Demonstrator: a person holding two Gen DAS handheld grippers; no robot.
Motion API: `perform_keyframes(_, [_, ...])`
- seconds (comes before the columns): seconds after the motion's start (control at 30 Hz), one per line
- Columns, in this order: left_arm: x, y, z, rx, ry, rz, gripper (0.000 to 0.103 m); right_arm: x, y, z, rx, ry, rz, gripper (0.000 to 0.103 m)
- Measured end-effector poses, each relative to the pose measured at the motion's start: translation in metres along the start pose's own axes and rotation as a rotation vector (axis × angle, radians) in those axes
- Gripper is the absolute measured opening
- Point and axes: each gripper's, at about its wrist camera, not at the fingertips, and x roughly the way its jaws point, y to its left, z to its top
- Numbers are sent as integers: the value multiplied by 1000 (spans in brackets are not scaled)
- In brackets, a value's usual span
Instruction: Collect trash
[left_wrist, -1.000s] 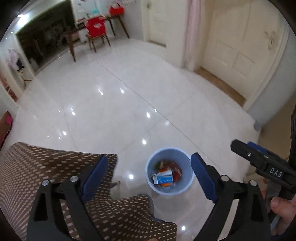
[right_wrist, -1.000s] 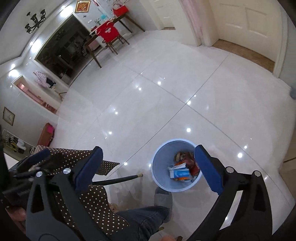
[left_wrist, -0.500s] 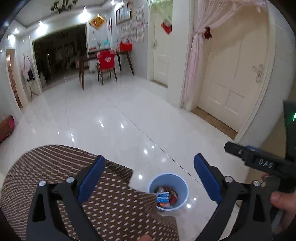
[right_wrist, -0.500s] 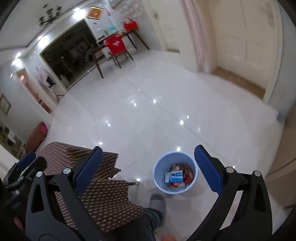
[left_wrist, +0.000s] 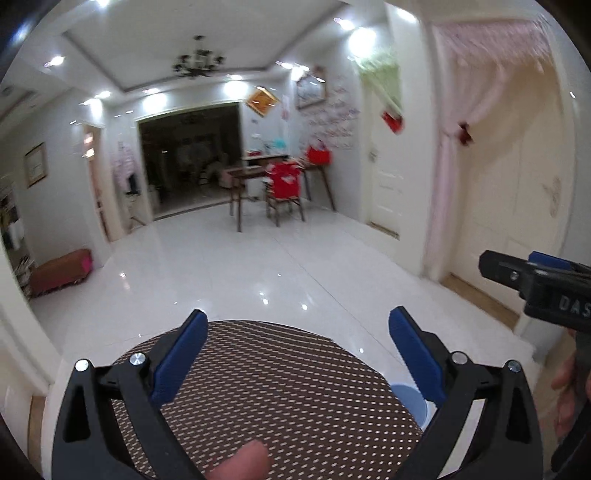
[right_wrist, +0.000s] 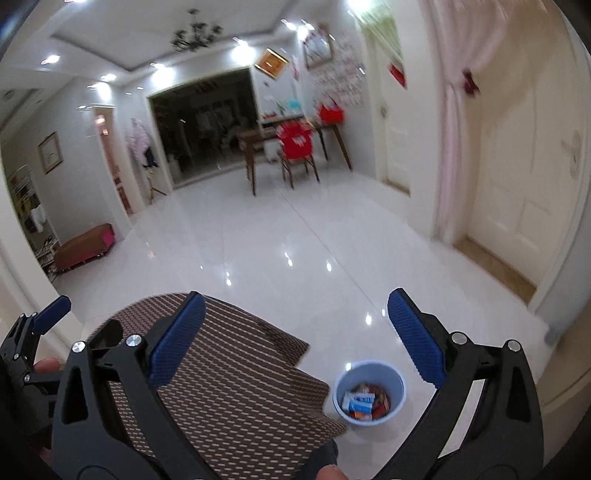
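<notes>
A light blue trash bin (right_wrist: 369, 395) stands on the white floor, holding several pieces of trash such as small boxes and wrappers (right_wrist: 364, 402). In the left wrist view only its rim (left_wrist: 408, 397) shows past the table edge. My left gripper (left_wrist: 295, 339) is open and empty above a brown dotted tablecloth (left_wrist: 273, 391). My right gripper (right_wrist: 293, 321) is open and empty, high above the bin and the cloth (right_wrist: 229, 376). The right gripper also shows at the right of the left wrist view (left_wrist: 535, 280); the left one at the left of the right wrist view (right_wrist: 33, 332).
Glossy white tile floor (right_wrist: 295, 229) stretches to a wooden table (right_wrist: 258, 144) and a red-covered chair (right_wrist: 297, 144) at the far wall. A brown bench (right_wrist: 85, 247) sits at the left. Cream doors (right_wrist: 524, 177) and a pink curtain (right_wrist: 454, 147) line the right.
Both grippers have tilted up and risen, so the views now show the far room and ceiling. The bin has dropped low in both views and is nearly hidden behind the cloth in the left one.
</notes>
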Motion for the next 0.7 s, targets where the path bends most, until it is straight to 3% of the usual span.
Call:
perform_keyframes(0.3, [-66,58,20,-152,-93,91,98,-67,83,17,-133,-183,60,97])
perform_keyframes(0.5, [-102,69,28,-164,-175,155,98,-79,101,18,-151,-229,76,97])
perform_keyframes(0.7, [-115,73,33,-189,-198,167,98,-82,101,17,-138,-238,89,97])
